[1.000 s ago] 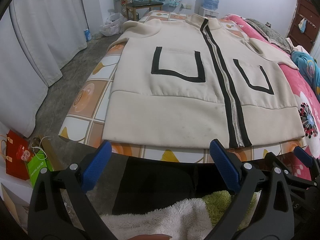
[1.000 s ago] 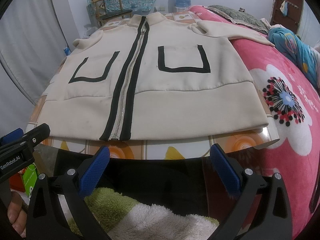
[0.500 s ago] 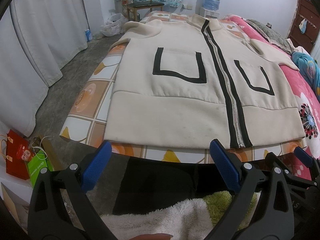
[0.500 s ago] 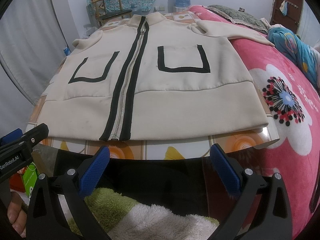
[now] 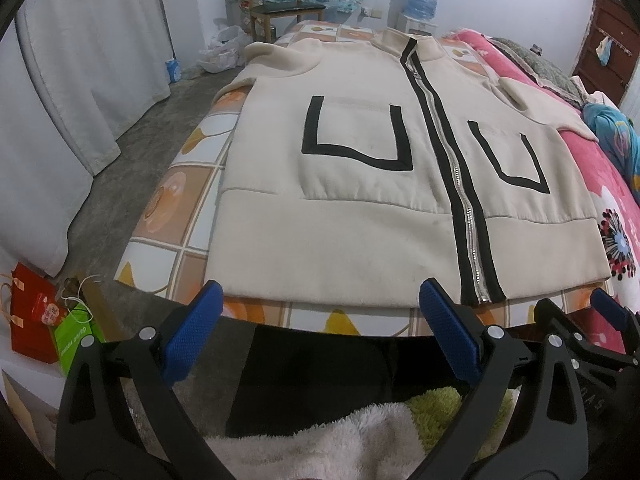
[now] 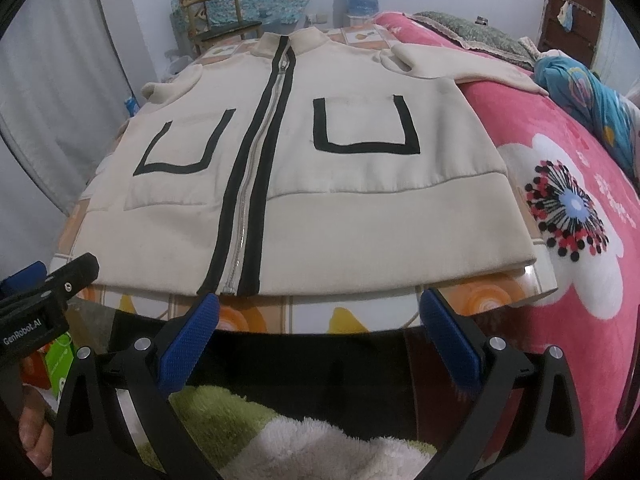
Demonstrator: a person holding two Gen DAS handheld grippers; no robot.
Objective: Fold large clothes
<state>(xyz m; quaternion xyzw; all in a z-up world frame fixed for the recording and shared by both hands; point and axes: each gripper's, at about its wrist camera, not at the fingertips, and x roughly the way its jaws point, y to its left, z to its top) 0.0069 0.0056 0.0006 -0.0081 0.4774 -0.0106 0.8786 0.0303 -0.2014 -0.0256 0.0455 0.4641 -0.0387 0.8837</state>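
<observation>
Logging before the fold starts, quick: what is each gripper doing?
Left gripper: open, holding nothing, short of the jacket.
Right gripper: open, holding nothing.

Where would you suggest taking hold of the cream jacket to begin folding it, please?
Probably the two bottom hem corners. The jacket lies flat, zipped, hem toward both open grippers, so come in low from the near edge: left gripper at the left corner, right gripper at the right corner. The hem is thick and lies at the table's edge, easing a pinch.
</observation>
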